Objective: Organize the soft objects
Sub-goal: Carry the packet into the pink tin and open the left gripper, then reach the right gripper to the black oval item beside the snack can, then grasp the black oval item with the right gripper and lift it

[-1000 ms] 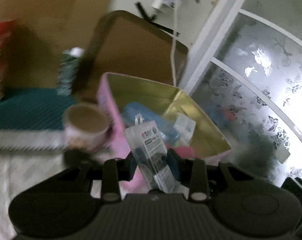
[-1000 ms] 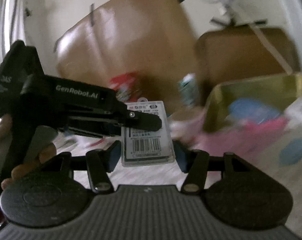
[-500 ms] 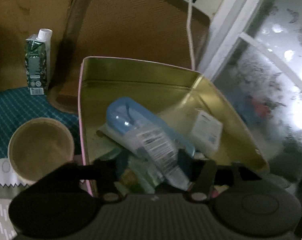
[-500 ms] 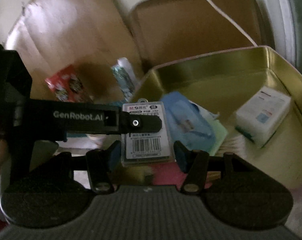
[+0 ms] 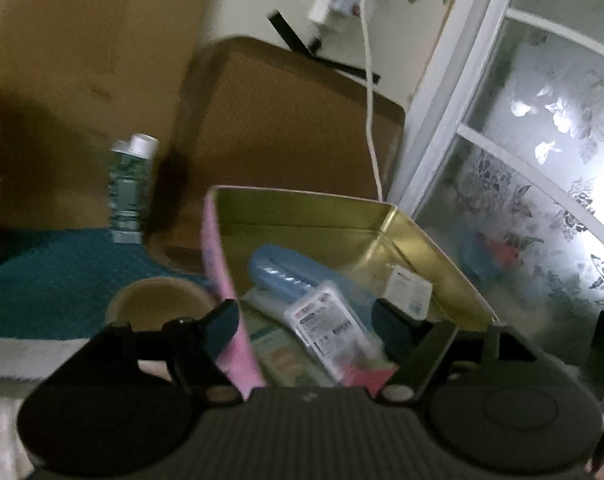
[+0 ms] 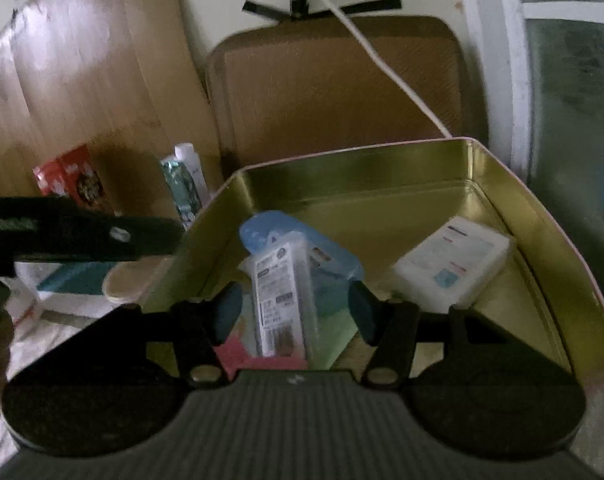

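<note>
1. The gold-lined tin (image 6: 502, 184) with pink outer walls is where things are being gathered, and it already holds several: a blue pouch (image 6: 273, 232), a white packet (image 6: 454, 264) by its right wall, a green flat pack (image 6: 334, 320) and something pink (image 6: 237, 354) at the near edge.

2. A clear blister pack (image 5: 334, 328) with a barcode label lies on top of the blue pouch, tilted, in the middle of the tin. It rests there loose, so that item counts as delivered.

3. The left claw (image 5: 306, 320) has just been opening. Its jaws stand apart, one outside the pink wall and one over the tin, and neither pad touches the pack.

4. The right claw (image 6: 293, 310) hovers over the tin's near edge with its jaws apart. The blister pack shows between them in its own view, but the pads stand clear of it on both sides (it grips nothing).

5. Outside the tin there are a green carton (image 5: 129, 188), a round paper cup (image 5: 161, 304) just beside the pink wall, and a red box (image 6: 71, 178) near the wall. Whether any belongs in the tin I cannot tell.

6. Judging by this, the task is well along: one drop just finished, both claws free for whatever comes next.
</note>
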Tool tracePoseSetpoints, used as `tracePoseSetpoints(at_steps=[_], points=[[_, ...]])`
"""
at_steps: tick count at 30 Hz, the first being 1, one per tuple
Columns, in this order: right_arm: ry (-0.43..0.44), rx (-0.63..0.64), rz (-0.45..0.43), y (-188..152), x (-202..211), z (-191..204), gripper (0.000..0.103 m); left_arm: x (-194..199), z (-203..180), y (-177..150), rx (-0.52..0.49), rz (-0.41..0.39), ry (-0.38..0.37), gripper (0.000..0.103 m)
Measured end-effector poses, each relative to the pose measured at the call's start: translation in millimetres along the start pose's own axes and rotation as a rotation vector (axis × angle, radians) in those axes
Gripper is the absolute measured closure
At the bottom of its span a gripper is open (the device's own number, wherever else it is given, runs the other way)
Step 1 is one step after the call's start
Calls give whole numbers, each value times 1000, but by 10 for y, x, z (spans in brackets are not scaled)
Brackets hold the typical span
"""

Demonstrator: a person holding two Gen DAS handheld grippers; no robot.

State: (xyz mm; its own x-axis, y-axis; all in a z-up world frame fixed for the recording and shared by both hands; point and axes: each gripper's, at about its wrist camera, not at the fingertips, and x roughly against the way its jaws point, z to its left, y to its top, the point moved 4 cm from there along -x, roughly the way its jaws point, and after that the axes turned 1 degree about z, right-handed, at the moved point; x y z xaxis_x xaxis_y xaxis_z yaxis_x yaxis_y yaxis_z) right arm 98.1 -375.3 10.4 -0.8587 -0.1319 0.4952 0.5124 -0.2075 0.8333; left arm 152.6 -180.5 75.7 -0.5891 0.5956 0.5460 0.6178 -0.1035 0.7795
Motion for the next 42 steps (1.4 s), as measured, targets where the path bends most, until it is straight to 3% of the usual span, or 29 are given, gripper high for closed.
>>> tracePoseSetpoints(at_steps=[4, 8, 16, 19, 22, 24, 30, 37, 42], points=[[30, -35, -34, -37, 165, 117, 42, 355, 319, -209, -2, -29, 54, 27], [79, -19, -53, -23, 253, 346, 42, 625, 772, -517, 21, -42, 175, 27], [248, 139, -37, 97, 133, 1282, 42, 889, 1510, -1134, 53, -27, 401, 27], [256, 207, 25, 127, -146, 1556, 42, 922, 1700, -1260, 98, -42, 400, 27], [280, 192, 151, 98, -476, 1676, 42, 969, 1731, -1280, 109, -73, 381, 24], [281, 271, 224, 4, -637, 1784, 42, 998, 1731, -1293, 122, -81, 364, 23], [184, 490, 425, -239, -1055, 1886, 41, 1065, 1825, -1306, 189, -109, 316, 19], [119, 674, 513, -301, -1205, 1927, 32, 1083, 1852, -1312, 209, -122, 308, 18], [152, 654, 581, -268, -1237, 1872, 38, 1089, 1860, -1311, 216, -127, 308, 18]])
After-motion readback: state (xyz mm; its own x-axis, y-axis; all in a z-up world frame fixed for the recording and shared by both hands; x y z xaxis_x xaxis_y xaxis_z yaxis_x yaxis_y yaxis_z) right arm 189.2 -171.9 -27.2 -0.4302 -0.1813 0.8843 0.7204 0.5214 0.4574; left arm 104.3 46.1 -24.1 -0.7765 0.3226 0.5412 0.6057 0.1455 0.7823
